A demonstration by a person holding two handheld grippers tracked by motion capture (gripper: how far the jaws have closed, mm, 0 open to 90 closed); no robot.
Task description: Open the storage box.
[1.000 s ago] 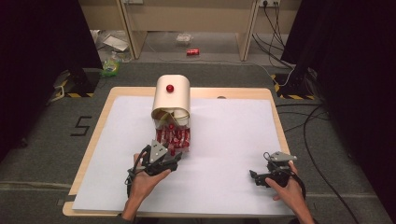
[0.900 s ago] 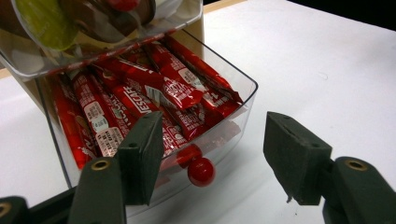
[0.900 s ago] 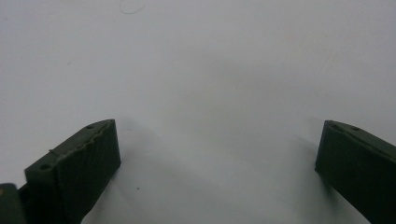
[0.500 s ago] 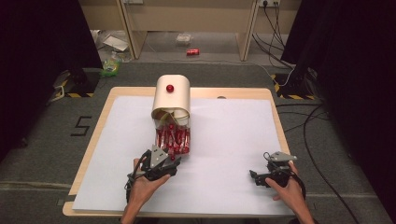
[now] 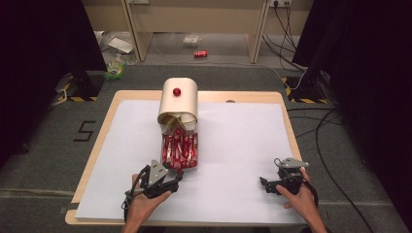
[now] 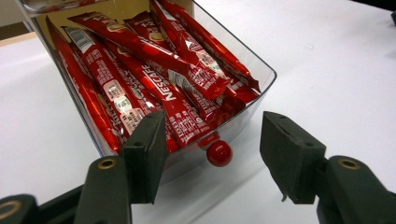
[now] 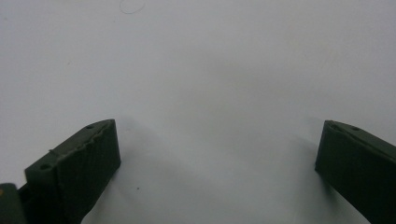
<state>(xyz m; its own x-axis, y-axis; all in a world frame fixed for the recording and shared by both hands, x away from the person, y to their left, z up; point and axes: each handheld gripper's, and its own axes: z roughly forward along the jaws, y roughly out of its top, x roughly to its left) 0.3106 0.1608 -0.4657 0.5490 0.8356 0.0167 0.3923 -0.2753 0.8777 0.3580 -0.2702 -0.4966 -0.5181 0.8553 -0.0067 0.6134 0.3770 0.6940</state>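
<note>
My clear glossy plastic drawer holds shiny red foil sachets; its round red knob gleams above matt white paper covering the pale wooden desk.

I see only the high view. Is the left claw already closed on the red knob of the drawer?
Observer: No. In the left gripper view the left claw is open, and the knob shows in the gap between its jaws, touching neither.
Operator: What is printed on the sticks?
Observer: "Nescafe", in white letters on the red sticks lying in the clear drawer.
Operator: And the right claw, is it open or shut?
Observer: Open. The right gripper view shows the right claw with wide jaws and just the white sheet between them.
</note>
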